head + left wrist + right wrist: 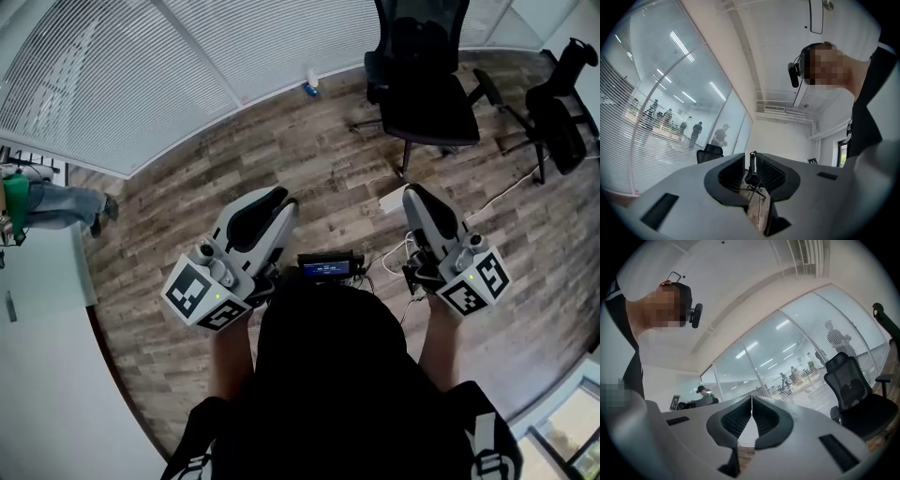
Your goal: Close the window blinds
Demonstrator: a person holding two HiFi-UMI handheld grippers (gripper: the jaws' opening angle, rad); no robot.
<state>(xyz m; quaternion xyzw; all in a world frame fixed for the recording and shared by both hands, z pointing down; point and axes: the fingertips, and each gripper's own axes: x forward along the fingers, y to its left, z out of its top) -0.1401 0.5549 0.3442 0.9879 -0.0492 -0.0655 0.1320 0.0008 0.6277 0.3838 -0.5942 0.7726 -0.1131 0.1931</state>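
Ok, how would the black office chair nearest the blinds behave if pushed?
The office chair probably rolls or swivels rather than tips: it stands on a spread base on smooth wood floor. Its mesh back would likely give.

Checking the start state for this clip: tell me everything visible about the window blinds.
The window blinds are white horizontal slats hung over a glass wall, reaching down close to the wood floor. They hang straight and even. The slats are tilted open: in both gripper views, people beyond the glass show through them. Nothing touches them; the left gripper and right gripper are held well short of them.
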